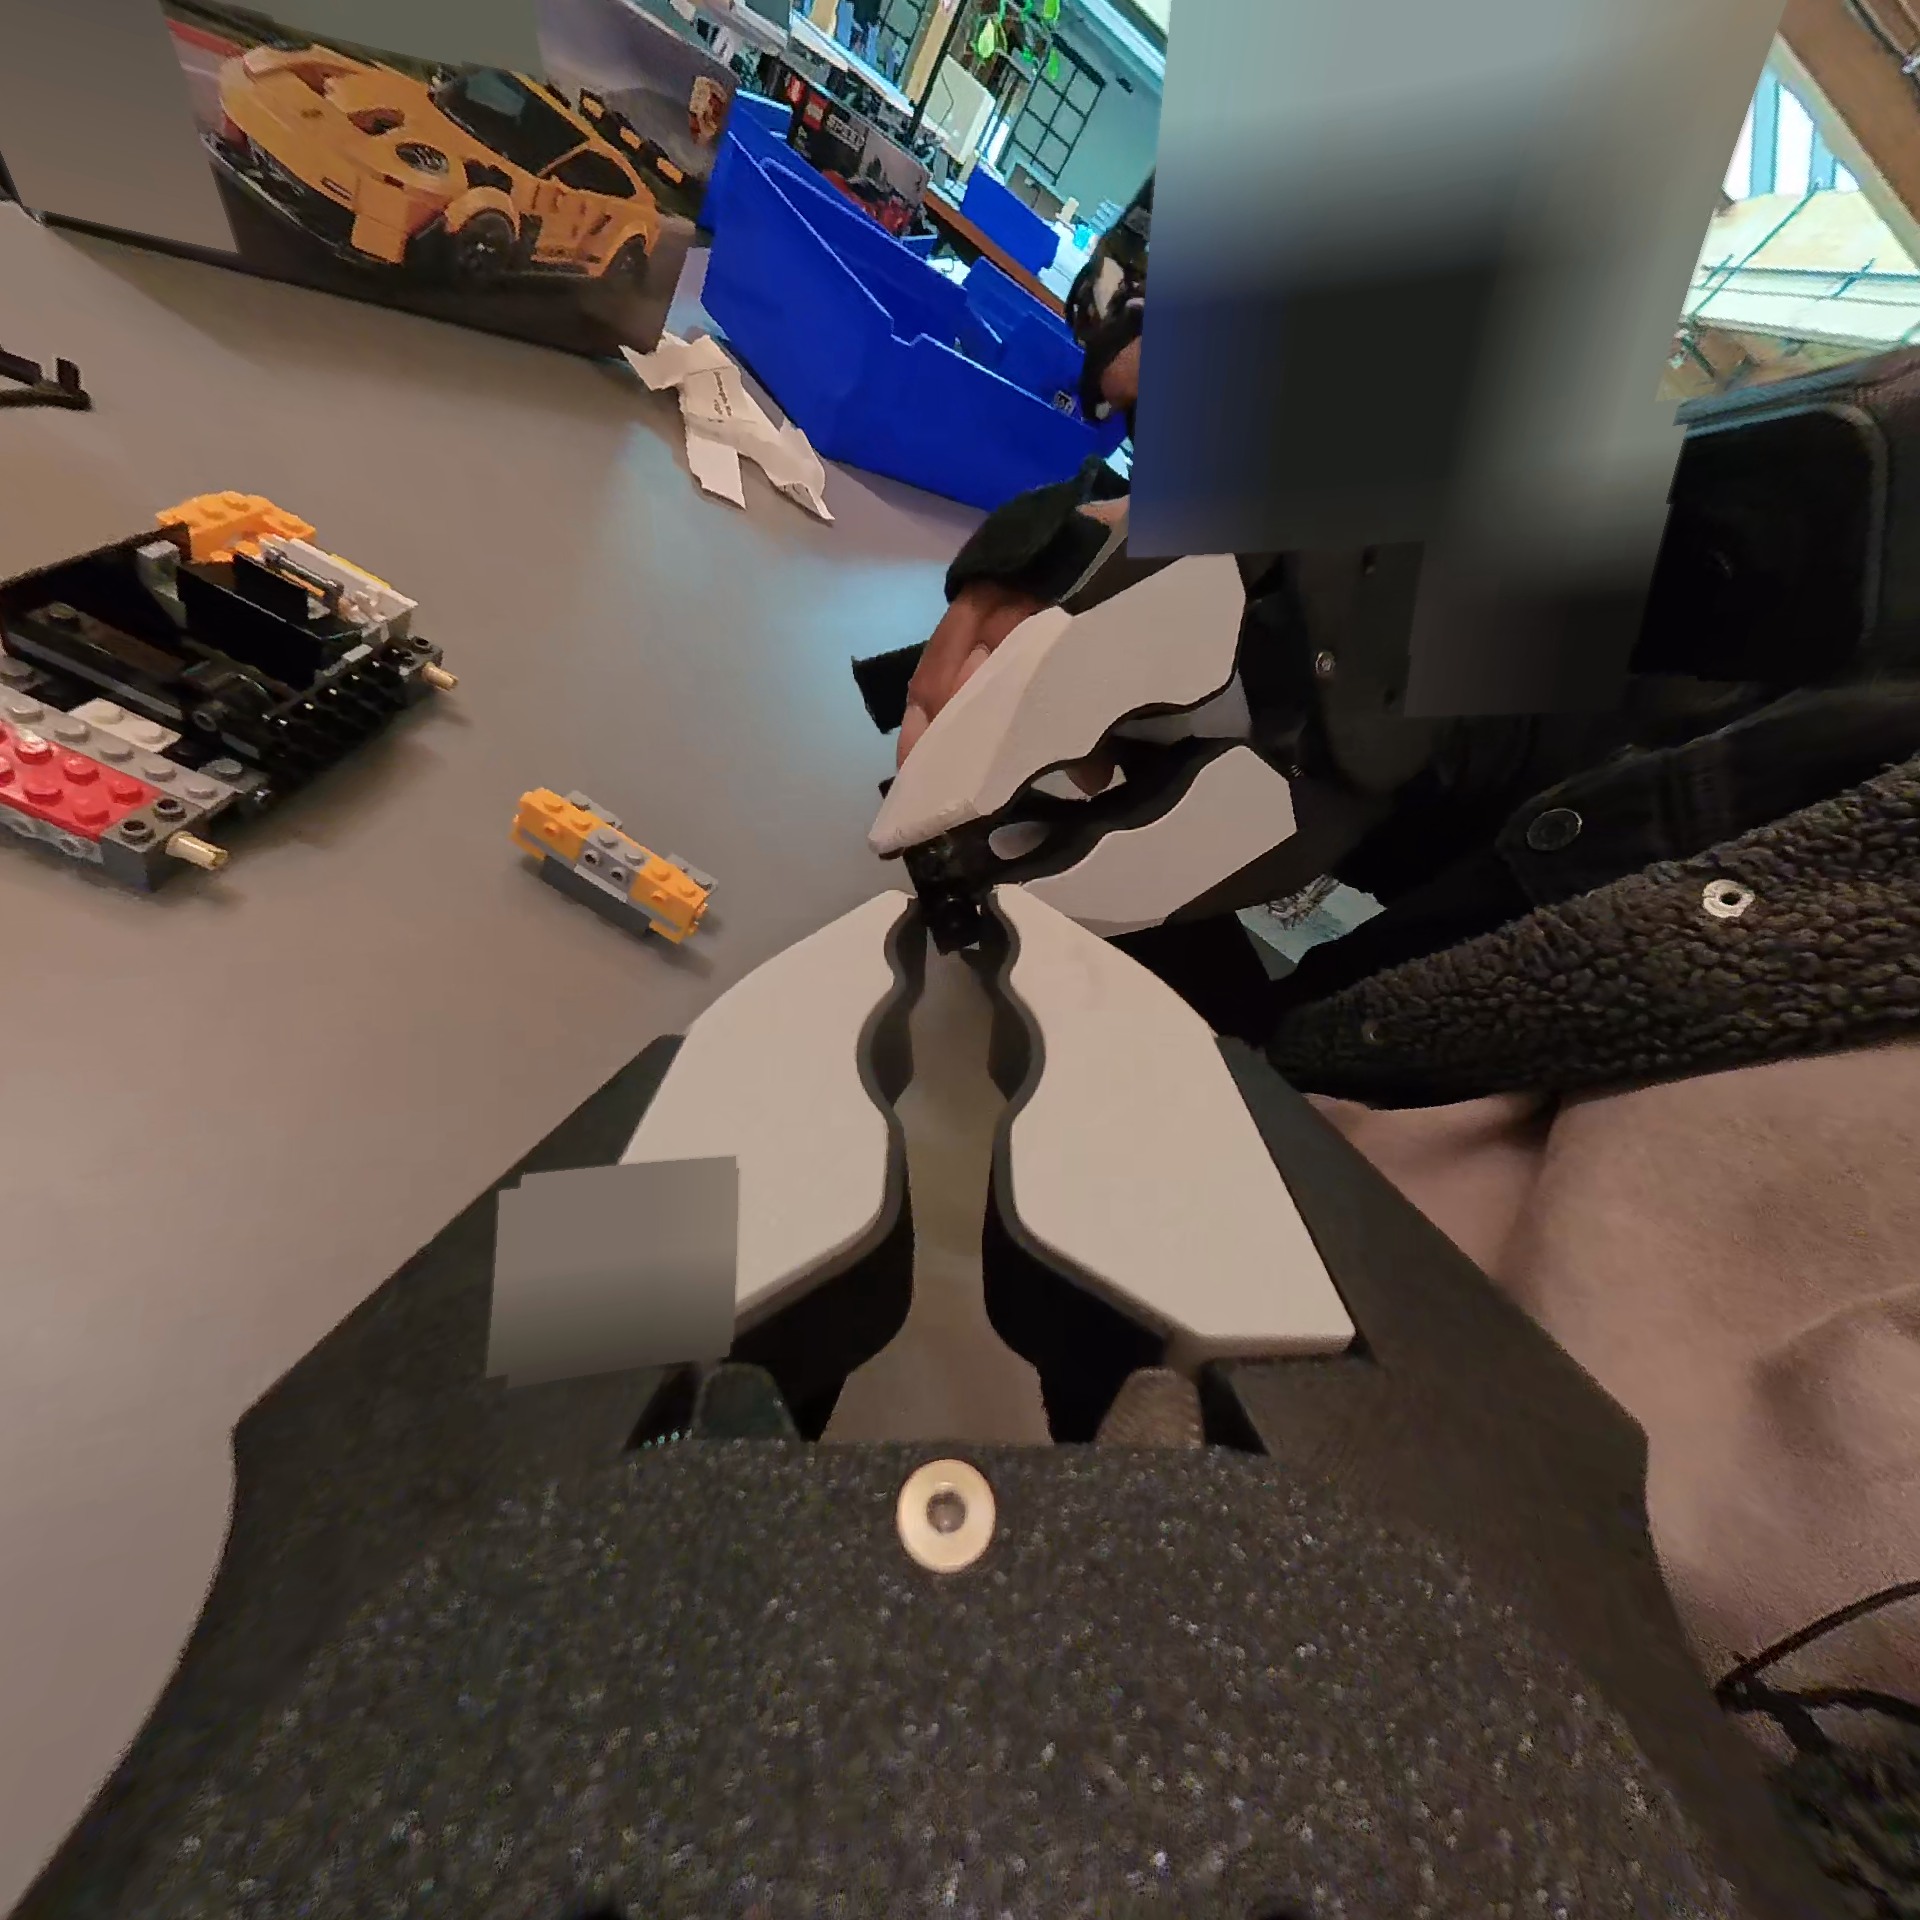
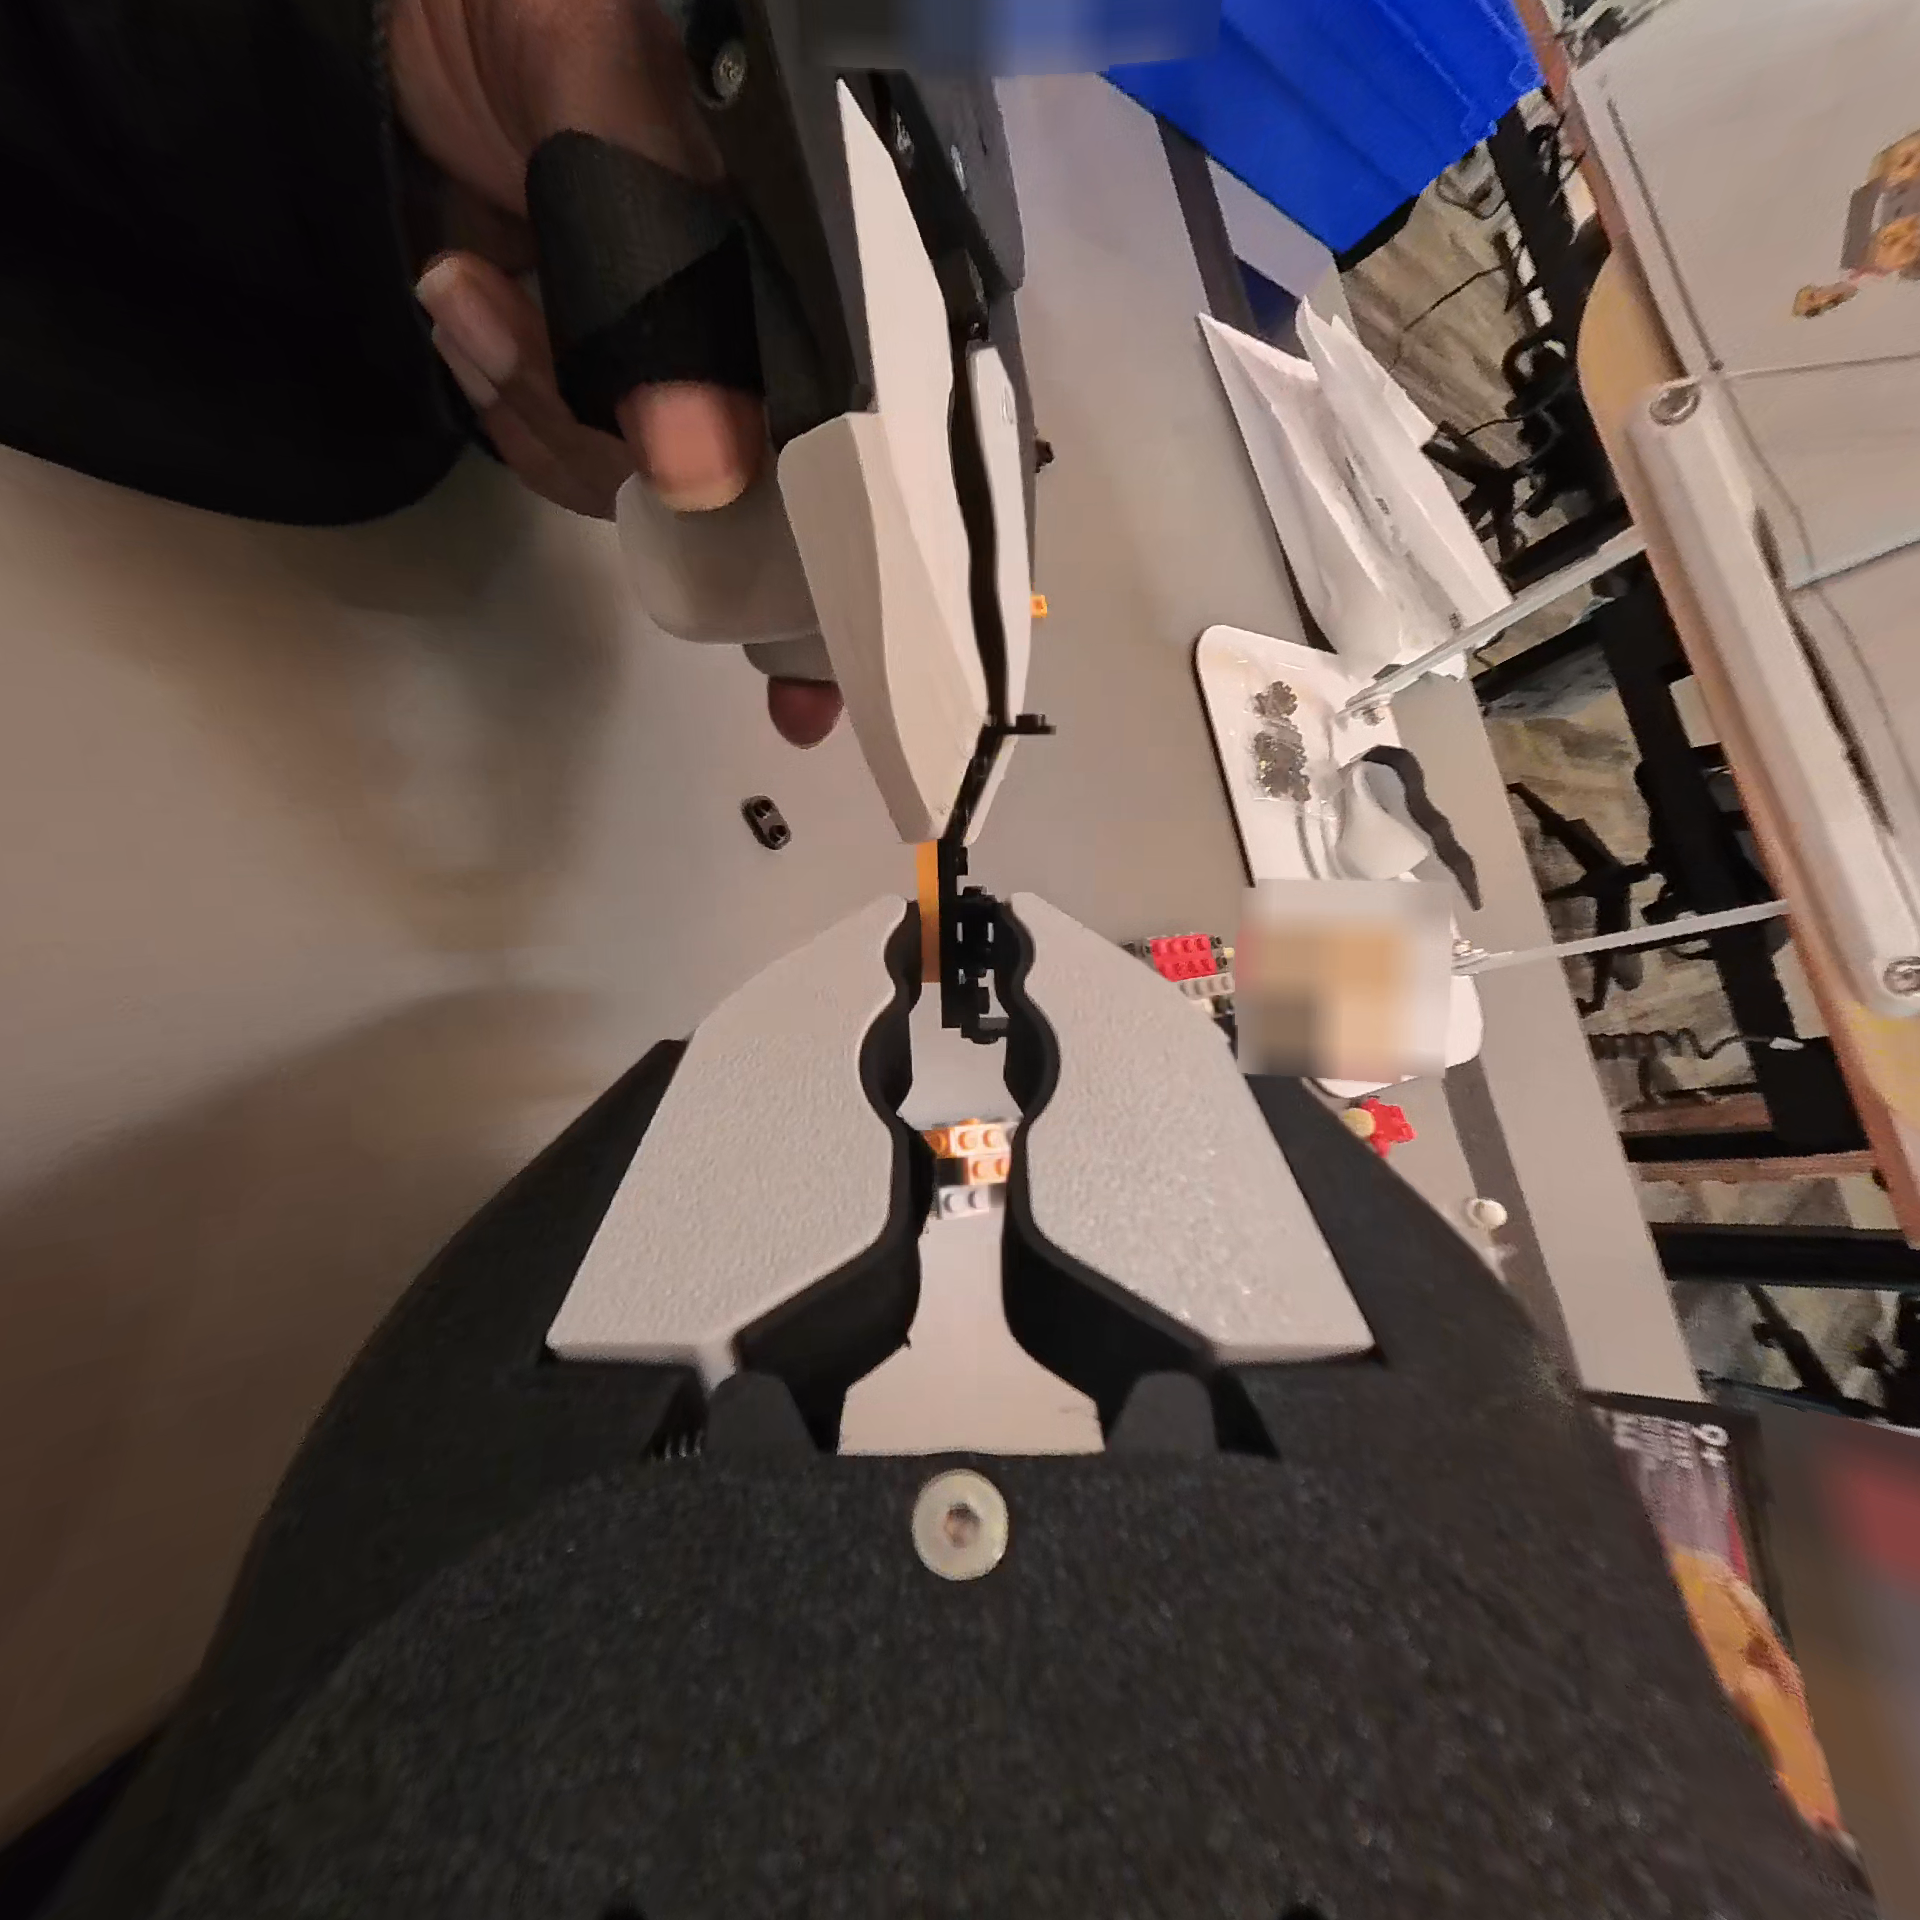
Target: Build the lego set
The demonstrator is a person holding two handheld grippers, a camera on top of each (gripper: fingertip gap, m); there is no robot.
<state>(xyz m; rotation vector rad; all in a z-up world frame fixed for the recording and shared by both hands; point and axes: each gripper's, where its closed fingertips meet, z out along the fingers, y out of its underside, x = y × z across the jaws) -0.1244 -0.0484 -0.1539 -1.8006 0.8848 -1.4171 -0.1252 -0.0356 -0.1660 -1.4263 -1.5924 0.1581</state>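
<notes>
A small black studded lego piece (image 1: 948,906) is pinched at the tips of the left gripper (image 1: 951,914) and the right gripper (image 2: 961,935), both narrowed onto it above the smooth grey counter (image 1: 436,1039). One orange-and-grey block (image 1: 613,864) and one half-built chassis (image 1: 197,686) are seen beyond.

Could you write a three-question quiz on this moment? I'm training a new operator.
1. True or false: the left gripper hangs open and empty.
2. What colour is the bin beyond the crumpled paper?
3. The small orange and grey block piece is: A) lying on the table, B) clamped in the fingers, C) inside the bin.

Key: 1 false, both it and the right gripper pinch a small black piece; 2 blue; 3 A.
</notes>
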